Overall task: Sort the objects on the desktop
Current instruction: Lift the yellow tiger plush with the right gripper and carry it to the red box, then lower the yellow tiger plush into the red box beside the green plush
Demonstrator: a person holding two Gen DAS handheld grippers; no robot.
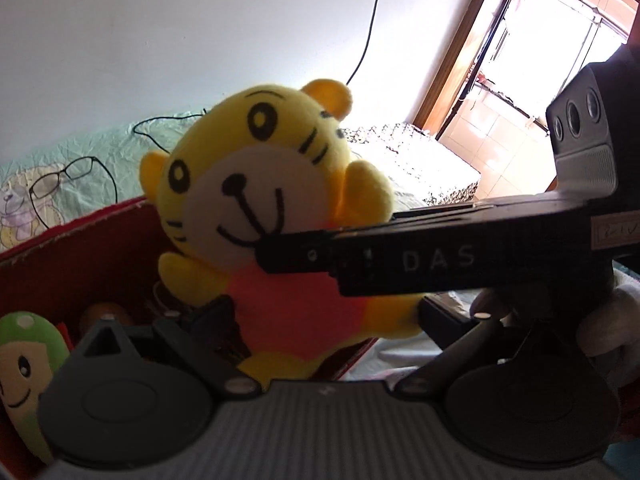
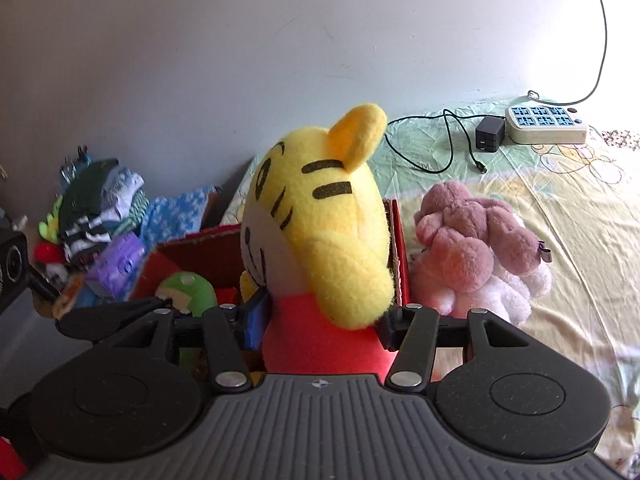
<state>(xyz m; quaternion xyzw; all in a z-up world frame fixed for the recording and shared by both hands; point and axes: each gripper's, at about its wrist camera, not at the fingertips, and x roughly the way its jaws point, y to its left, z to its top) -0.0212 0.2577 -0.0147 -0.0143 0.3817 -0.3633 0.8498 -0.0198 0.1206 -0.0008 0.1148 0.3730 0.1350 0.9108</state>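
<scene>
Two risks stand out: the right gripper (image 2: 324,320), its pads pressing the red body of the tiger plush (image 2: 316,216), holds low under a big head – the toy could tip out, or catch the rim of the red box (image 2: 396,240) just beyond it. Yellow, black-striped and white-faced, it sits upright between the jaws – while whether the left gripper (image 1: 320,312) grips it I cannot tell.

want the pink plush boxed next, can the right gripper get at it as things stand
Probably not yet: the right gripper is shut on the yellow tiger plush over the red box. The pink plush itself lies uncovered beside the box.
</scene>
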